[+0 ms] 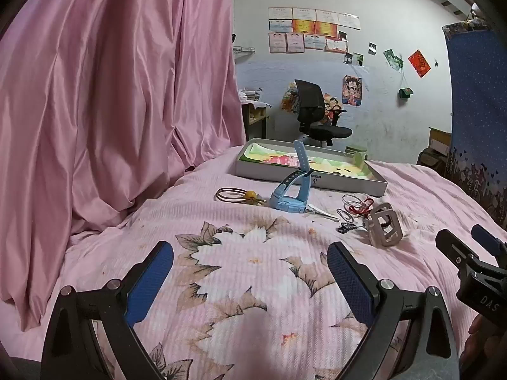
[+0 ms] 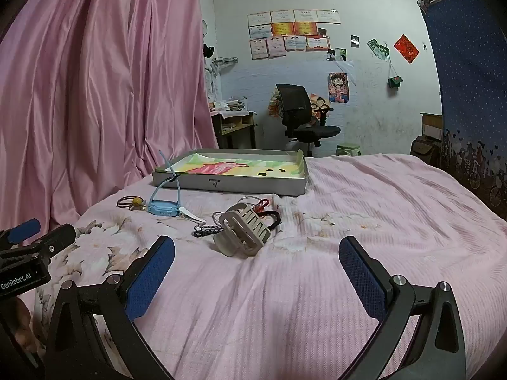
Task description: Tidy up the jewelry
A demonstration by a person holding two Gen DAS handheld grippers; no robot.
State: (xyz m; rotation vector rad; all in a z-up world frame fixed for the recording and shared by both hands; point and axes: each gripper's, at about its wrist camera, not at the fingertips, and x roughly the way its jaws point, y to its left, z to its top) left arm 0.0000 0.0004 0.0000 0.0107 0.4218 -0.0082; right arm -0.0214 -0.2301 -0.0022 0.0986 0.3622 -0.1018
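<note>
Jewelry lies on a pink bedspread in front of a shallow grey box (image 1: 348, 183) (image 2: 253, 186) with a colourful lining. There is a brown hair tie with a yellow bead (image 1: 240, 195) (image 2: 134, 202), a light blue watch (image 1: 290, 194) (image 2: 164, 207), a beige hair claw (image 1: 385, 228) (image 2: 244, 232), a red clip with thin rings (image 1: 361, 205) (image 2: 261, 204) and a small black clip (image 1: 345, 228) (image 2: 207, 230). My left gripper (image 1: 250, 281) is open and empty, short of the items. My right gripper (image 2: 256, 278) is open and empty, just short of the hair claw.
A pink curtain (image 1: 111, 95) (image 2: 95, 95) hangs at the left of the bed. A black office chair (image 1: 317, 110) (image 2: 304, 117) and a desk (image 2: 234, 123) stand beyond the bed. A blue patterned cloth (image 1: 478, 110) (image 2: 472, 95) hangs at the right.
</note>
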